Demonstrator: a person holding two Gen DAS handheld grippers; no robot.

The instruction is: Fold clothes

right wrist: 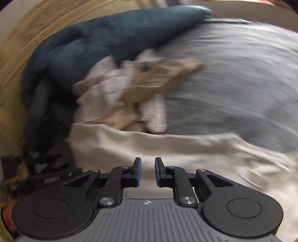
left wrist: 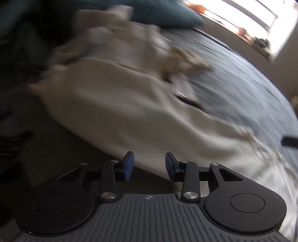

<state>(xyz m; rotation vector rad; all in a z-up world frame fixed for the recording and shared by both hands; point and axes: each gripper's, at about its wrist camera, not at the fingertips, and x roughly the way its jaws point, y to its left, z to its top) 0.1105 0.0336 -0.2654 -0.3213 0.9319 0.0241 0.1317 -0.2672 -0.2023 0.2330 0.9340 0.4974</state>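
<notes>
A cream garment [left wrist: 115, 104] lies spread across a grey-blue bed cover [left wrist: 232, 78], blurred by motion. My left gripper [left wrist: 149, 163] hovers over its near edge, open, with nothing between the blue pads. In the right wrist view the same cream garment [right wrist: 149, 147] stretches across the bed, with crumpled tan and white clothes [right wrist: 137, 89] bunched behind it. My right gripper [right wrist: 148, 168] hangs above the cream cloth with a narrow gap between its pads and no cloth in it.
A dark teal pillow or blanket [right wrist: 104, 42] lies at the head of the bed, also the teal pillow [left wrist: 167, 14]. A bright window [left wrist: 251, 20] is at the far right. The bed cover [right wrist: 232, 78] is bare to the right. Wooden floor [right wrist: 28, 37] shows at left.
</notes>
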